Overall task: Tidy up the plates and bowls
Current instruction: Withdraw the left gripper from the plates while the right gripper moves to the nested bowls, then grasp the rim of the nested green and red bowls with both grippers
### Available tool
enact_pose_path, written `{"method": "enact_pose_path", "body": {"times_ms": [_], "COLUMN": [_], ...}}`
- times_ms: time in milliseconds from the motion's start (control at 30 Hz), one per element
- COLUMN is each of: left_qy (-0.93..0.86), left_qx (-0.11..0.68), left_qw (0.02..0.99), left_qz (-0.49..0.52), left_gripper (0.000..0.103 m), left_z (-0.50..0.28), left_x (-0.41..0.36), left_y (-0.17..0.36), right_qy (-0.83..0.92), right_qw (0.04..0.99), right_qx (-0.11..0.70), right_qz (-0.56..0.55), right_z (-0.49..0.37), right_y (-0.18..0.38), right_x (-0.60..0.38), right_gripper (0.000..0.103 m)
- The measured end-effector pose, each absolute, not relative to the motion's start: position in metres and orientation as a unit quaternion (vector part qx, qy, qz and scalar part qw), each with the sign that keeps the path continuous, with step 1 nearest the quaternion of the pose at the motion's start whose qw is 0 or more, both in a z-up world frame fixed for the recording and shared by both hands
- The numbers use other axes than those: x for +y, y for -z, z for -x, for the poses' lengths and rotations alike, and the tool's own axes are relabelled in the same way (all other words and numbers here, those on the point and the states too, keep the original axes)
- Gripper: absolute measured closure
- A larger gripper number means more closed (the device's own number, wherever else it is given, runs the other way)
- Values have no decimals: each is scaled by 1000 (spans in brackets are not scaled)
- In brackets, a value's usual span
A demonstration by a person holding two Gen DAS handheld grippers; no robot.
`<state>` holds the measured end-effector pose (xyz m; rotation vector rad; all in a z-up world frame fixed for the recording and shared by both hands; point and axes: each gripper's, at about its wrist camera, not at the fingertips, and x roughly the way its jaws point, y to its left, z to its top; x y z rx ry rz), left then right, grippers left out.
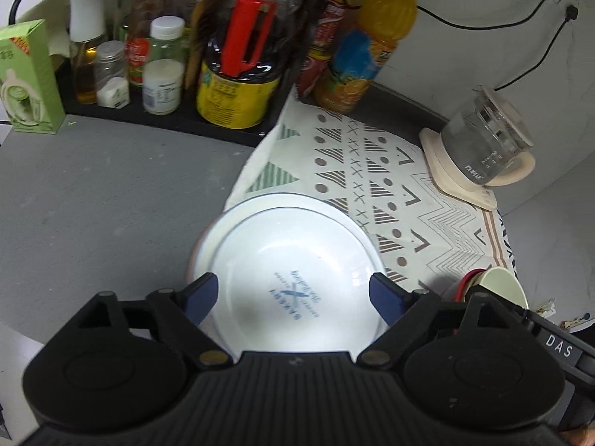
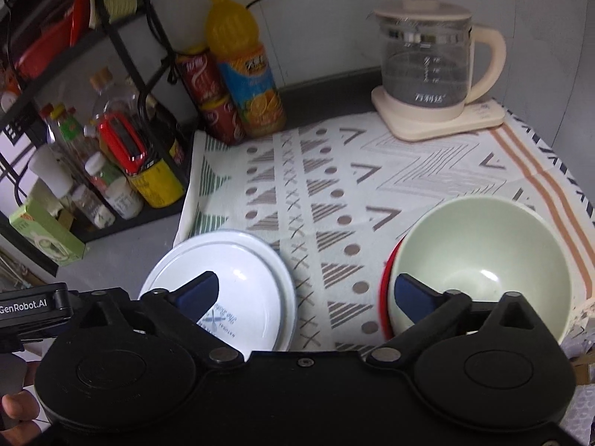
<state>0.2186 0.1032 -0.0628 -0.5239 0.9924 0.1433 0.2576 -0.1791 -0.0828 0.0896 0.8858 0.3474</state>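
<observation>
Left wrist view: the left claw (image 1: 293, 291) hangs wide over the white plates (image 1: 293, 278), its blue pads clear of them and nothing between them. 2 plates lie nested at the left edge of the patterned cloth (image 1: 420, 200), partly over the grey tabletop (image 1: 111, 193). The top one is glossy white with a thin dark rim line and a blue printed mark in its well. As I read it, the stack has been set down, so the sensible thing is to lift straight away without a pad catching the rim, since the plates overhang the cloth edge and could slide.

Right wrist view: the right claw (image 2: 306, 291) gapes wide and empty above the cloth, between the plates (image 2: 238, 278) on the left and the pale green bowl (image 2: 483, 260) on the right. That bowl sits inside a red bowl (image 2: 385, 293), of which only a sliver of rim shows. The green one looks matte, deep and smooth. Far off stand the kettle (image 2: 427, 63) and juice bottle (image 2: 241, 67), well apart from both stacks.
</observation>
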Motion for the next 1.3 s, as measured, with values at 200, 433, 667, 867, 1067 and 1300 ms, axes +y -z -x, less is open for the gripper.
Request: {"method": "enact_pose_path", "body": {"times_ms": [200, 433, 667, 867, 1067, 1300], "left_qy": [-41, -10, 18, 30, 39, 36], "left_qx": [477, 484, 495, 505, 516, 537], "left_qw": [849, 850, 847, 842, 833, 814], "left_qz": [225, 207, 196, 188, 198, 220], "left_gripper": [15, 15, 15, 15, 15, 17], "left_z": [-236, -255, -271, -283, -292, -302], "left_x": [71, 28, -9, -39, -63, -83], "left_y": [56, 50, 52, 56, 66, 87], "right_qy": [-164, -144, -110, -98, -89, -93], "right_qw": [893, 891, 893, 890, 883, 861], "right_qx": [415, 418, 421, 427, 441, 479], "right_qz": [-66, -101, -118, -125, -132, -144], "right_z": [-265, -276, -283, -290, -295, -307], "right_y": [75, 75, 77, 83, 94, 116], "right_x": [-207, -255, -298, -328, -352, -376], "right_gripper": [0, 0, 0, 0, 0, 9]}}
